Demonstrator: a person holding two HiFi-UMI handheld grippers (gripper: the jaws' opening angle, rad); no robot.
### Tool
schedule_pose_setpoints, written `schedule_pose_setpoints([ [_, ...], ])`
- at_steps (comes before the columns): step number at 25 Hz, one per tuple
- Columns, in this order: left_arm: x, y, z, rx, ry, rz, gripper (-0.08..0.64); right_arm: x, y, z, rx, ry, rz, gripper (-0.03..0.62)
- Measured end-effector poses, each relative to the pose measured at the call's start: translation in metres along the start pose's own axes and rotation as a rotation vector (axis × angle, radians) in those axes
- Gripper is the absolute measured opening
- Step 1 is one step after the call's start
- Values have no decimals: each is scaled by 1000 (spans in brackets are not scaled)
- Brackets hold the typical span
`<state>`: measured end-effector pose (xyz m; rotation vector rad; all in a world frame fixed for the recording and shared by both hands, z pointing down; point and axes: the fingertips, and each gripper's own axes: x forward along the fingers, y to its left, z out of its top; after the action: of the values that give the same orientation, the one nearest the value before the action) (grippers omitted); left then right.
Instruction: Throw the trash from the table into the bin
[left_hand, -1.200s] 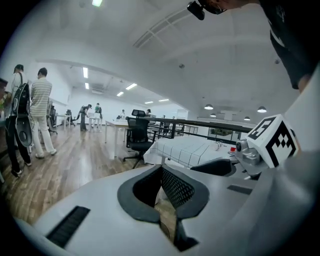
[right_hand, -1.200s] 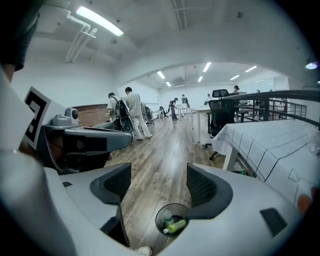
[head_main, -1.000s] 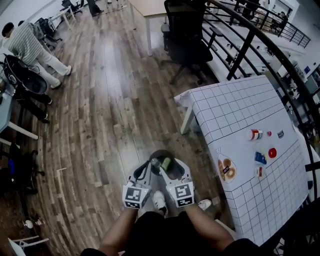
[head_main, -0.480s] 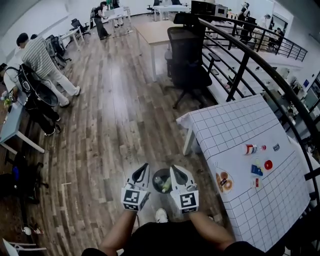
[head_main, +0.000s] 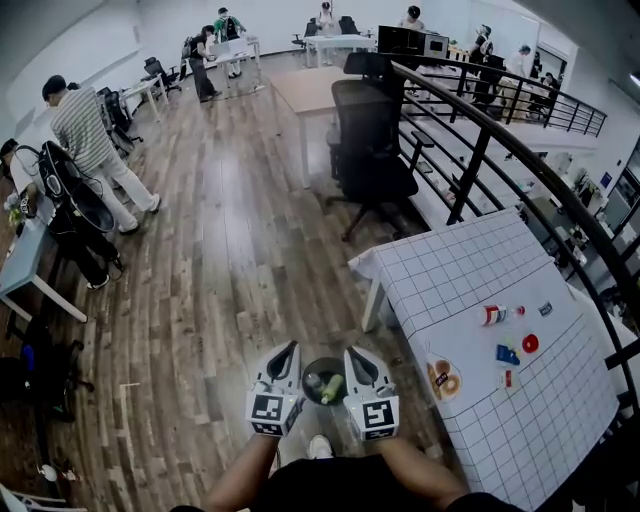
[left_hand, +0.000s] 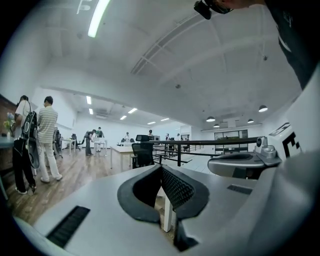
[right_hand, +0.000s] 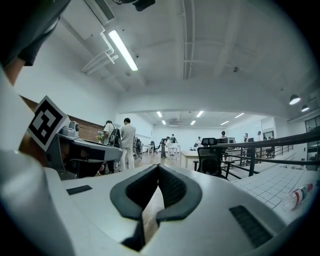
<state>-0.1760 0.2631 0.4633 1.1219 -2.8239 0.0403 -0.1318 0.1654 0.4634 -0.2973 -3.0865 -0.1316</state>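
1. Head view: the left gripper (head_main: 289, 350) and the right gripper (head_main: 353, 354) hover side by side above the wooden floor. The round dark bin (head_main: 325, 381) shows between them, with some trash inside. To the right, a bottle (head_main: 491, 315), a blue packet (head_main: 507, 355) and a red lid (head_main: 530, 343) lie on the gridded surface (head_main: 470, 270).
2. Left gripper view: the jaws are pressed together, with nothing between them.
3. Right gripper view: the jaws are pressed together and empty. The bottle lies on the surface at the far right.

Bench (head_main: 470, 280), right of frame: white, dark grid. Bin (head_main: 325, 361), lower centre: black. Floor (head_main: 220, 250): brown wood planks. Disc (head_main: 530, 343) on bench: red; packet (head_main: 507, 355): blue.
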Motion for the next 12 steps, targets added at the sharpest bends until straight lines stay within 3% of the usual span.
schedule_pose_setpoints([
  [5,5,-17,6,23,-3,-42,23,-7,-14,3,5,-7,-31,25],
  [12,13,-42,14,-16,-38,-131,23,-33,-36,6,-4,13,-122,25],
])
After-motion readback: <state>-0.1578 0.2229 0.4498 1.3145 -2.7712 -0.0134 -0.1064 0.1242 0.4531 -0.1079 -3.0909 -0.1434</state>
